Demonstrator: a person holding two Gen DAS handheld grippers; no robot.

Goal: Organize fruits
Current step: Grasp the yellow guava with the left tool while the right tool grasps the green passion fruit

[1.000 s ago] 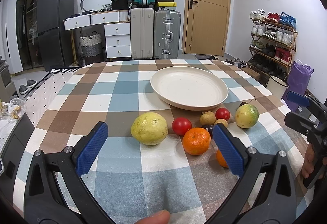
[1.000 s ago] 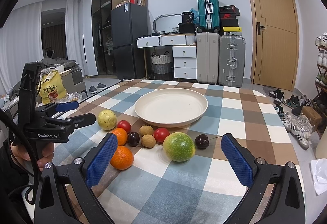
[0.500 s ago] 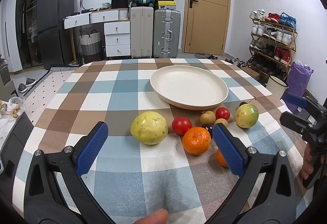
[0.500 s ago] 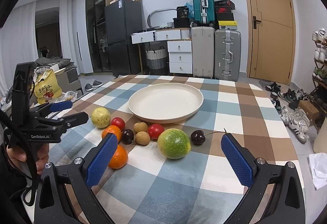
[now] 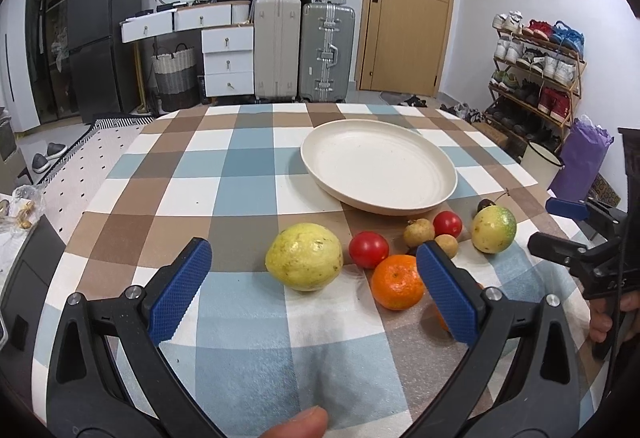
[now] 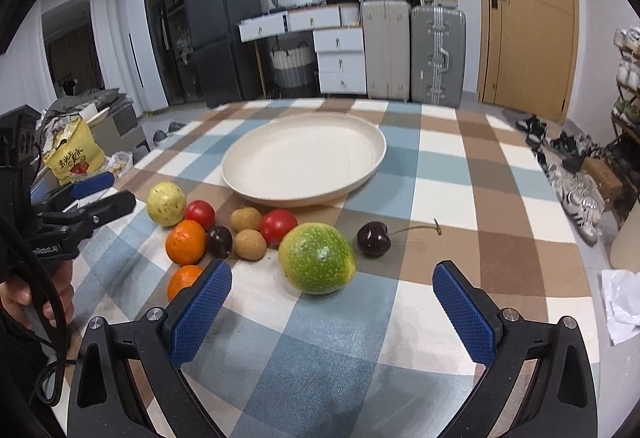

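An empty cream plate (image 5: 378, 168) (image 6: 304, 158) sits mid-table. In front of it lie a yellow guava (image 5: 304, 256) (image 6: 166, 203), two red tomatoes (image 5: 368, 249) (image 6: 279, 227), an orange (image 5: 397, 281) (image 6: 185, 241), a second orange (image 6: 182, 280), two brown longans (image 6: 249, 244), a green-yellow fruit (image 6: 317, 258) (image 5: 493, 229) and dark cherries (image 6: 373, 238). My left gripper (image 5: 314, 284) is open and empty, just short of the guava. My right gripper (image 6: 332, 302) is open and empty, just short of the green fruit.
The table wears a checked cloth (image 5: 240, 182). Behind it stand suitcases (image 5: 304, 50), white drawers (image 5: 224, 54) and a door. A shoe rack (image 5: 536, 66) and purple bag (image 5: 580, 154) are on the right. A yellow snack bag (image 6: 72, 154) lies off the left edge.
The right gripper has moved forward and lower toward the green fruit. The left gripper has shifted left, so the guava now sits between its fingers. Nothing has been grasped.
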